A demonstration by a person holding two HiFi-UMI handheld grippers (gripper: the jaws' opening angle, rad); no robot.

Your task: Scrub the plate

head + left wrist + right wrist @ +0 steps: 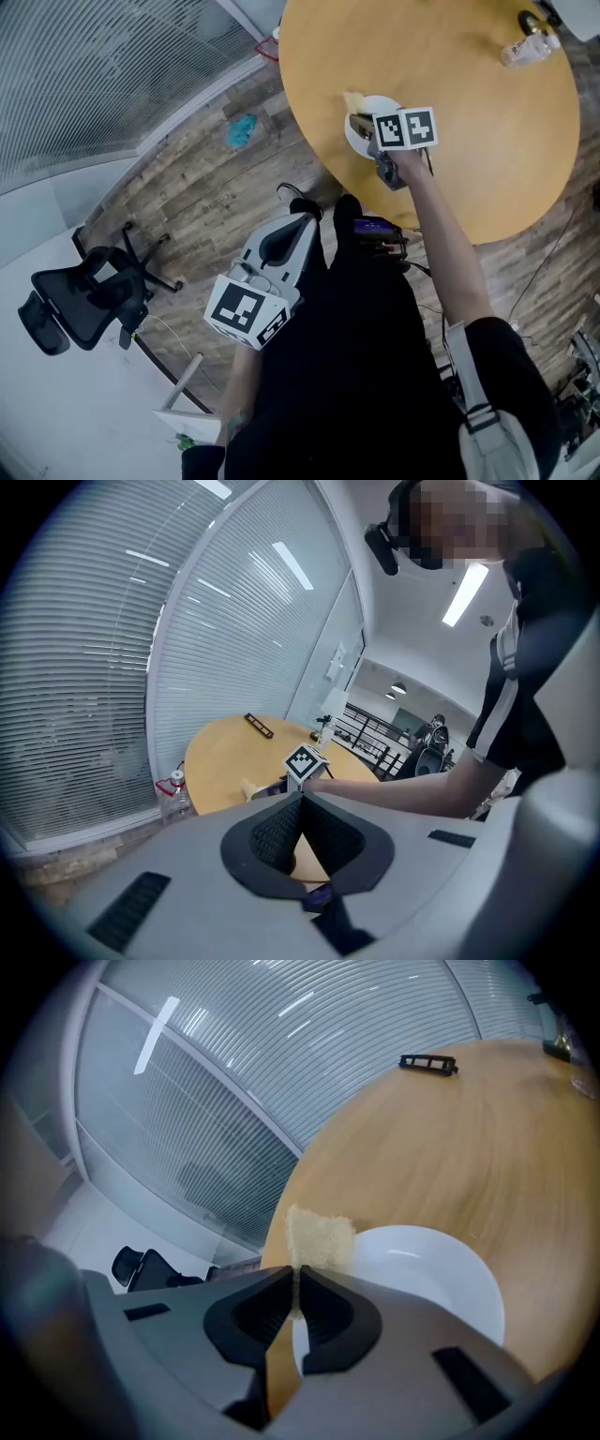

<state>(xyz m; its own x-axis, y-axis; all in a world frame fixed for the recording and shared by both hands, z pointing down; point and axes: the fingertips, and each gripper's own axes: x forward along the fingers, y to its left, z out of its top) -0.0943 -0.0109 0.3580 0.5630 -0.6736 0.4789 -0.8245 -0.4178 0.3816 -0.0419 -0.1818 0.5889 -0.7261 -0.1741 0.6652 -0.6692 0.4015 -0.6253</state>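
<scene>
pinching a tan sponge (319, 1238) at the white plate (433, 1279) is the right tool (295, 1277); left tool (302, 801) clenched empty.

In the head view the right tongs (359, 122) and their marker cube (405, 128) cover most of the plate (357, 142), leaving only its left rim. In the right gripper view the lower end of the sponge (319, 1237) is lost between the jaws, and the dark bar (428, 1063) far across the desk (469, 1147) is too small to identify.
</scene>
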